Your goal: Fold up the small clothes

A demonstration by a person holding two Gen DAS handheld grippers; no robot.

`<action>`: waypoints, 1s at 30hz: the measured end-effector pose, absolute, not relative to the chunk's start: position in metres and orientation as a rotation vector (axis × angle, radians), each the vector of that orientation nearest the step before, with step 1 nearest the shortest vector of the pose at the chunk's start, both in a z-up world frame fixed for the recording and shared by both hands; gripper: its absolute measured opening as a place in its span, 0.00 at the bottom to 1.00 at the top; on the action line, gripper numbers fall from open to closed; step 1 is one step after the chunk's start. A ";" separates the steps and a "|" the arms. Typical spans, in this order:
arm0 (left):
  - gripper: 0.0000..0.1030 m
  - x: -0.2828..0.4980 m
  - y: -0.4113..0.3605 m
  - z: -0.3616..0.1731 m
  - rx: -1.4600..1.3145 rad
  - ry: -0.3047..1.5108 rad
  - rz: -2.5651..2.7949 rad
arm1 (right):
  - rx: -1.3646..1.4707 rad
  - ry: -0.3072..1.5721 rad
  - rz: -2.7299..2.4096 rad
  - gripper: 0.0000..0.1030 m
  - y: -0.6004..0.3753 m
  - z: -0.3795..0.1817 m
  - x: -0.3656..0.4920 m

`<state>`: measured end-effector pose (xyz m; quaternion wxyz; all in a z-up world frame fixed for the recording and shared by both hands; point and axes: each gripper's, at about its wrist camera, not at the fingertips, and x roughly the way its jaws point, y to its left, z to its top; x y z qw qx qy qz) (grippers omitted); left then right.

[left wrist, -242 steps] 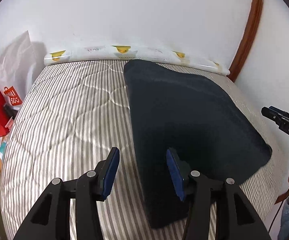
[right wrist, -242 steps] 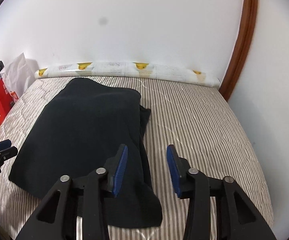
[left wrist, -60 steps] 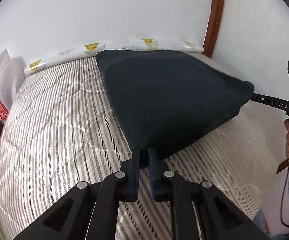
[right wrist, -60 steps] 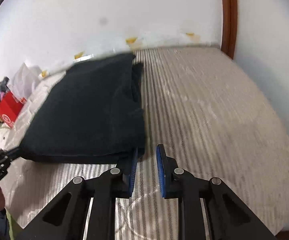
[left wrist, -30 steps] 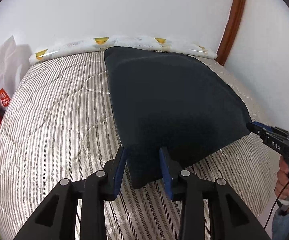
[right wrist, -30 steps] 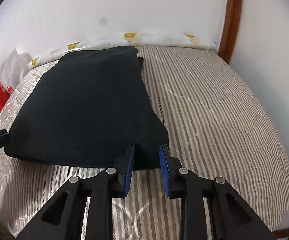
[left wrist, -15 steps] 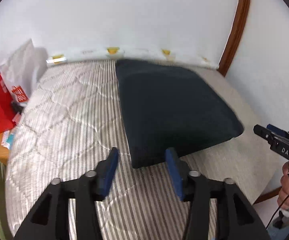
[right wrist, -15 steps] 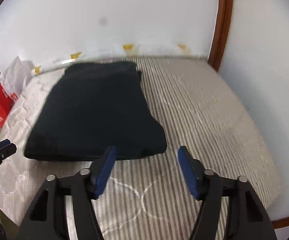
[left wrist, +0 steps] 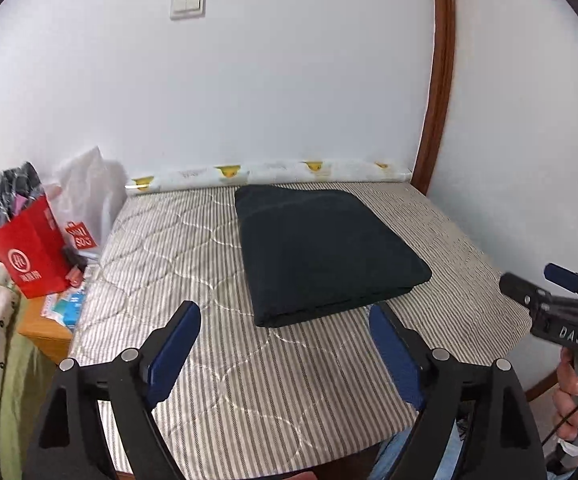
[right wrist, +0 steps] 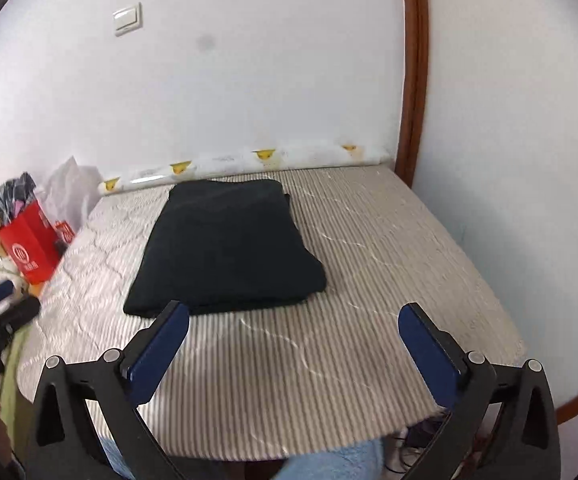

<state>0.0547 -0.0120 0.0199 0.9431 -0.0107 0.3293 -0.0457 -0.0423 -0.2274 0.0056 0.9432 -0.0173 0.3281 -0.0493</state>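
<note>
Folded now: dark garment [left wrist: 325,252] lying as a thick, neat rectangle on the striped quilted mattress [left wrist: 193,264], far edge close to the patterned roll [left wrist: 273,170] along the wall, near edge well short of the mattress front. A second ago pinched at its two near corners, one corner in each claw; since then let go and left flat, layered fold edge showing at the front. Left claw [left wrist: 285,344] opening at this moment, blue pads apart, nothing between them, drawn back and raised clear of the cloth. Right claw [right wrist: 293,338] likewise opening, spread about as wide as seen anywhere here, empty, only bare striped mattress in the gap. From the left wrist view, right claw also visible at the right edge, carried in a hand [left wrist: 569,384], off the mattress corner. Compared with the wider spread of some seconds ago, a much more compact bundle, squarer and thicker. Judged meaning: this fold finished and released, no tugging or smoothing in progress. Edges fairly square, one slight step of an under-layer peeking out at the far right corner in the right wrist view, minor. Likely next: either one more halving if a smaller packet is wanted, or setting this piece aside. Red paper bag [left wrist: 29,248] and white plastic bag [left wrist: 89,196] standing beside the bed on the left, untouched.
</note>
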 end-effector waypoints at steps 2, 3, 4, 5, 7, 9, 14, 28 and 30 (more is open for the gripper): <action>0.85 0.047 -0.014 0.024 -0.034 0.656 -0.087 | -0.038 0.672 -0.104 1.00 -0.228 0.008 -0.051; 0.85 0.043 -0.014 0.025 -0.036 0.648 -0.086 | -0.032 0.669 -0.101 1.00 -0.229 0.009 -0.054; 0.86 0.039 -0.016 0.027 -0.030 0.644 -0.082 | -0.019 0.660 -0.091 1.00 -0.231 0.012 -0.061; 0.86 0.036 -0.017 0.028 -0.022 0.643 -0.077 | -0.012 0.653 -0.086 1.00 -0.231 0.013 -0.065; 0.86 0.031 -0.019 0.029 -0.015 0.636 -0.068 | -0.019 0.649 -0.083 1.00 -0.231 0.015 -0.074; 0.86 0.026 -0.023 0.031 -0.011 0.631 -0.072 | -0.028 0.647 -0.091 1.00 -0.231 0.017 -0.080; 0.87 0.021 -0.028 0.034 0.008 0.620 -0.065 | -0.027 0.643 -0.098 1.00 -0.234 0.020 -0.084; 0.87 0.022 -0.027 0.032 -0.021 0.642 -0.063 | -0.032 0.641 -0.106 1.00 -0.233 0.021 -0.090; 0.87 0.022 -0.026 0.032 -0.020 0.643 -0.059 | -0.035 0.642 -0.106 1.00 -0.231 0.021 -0.090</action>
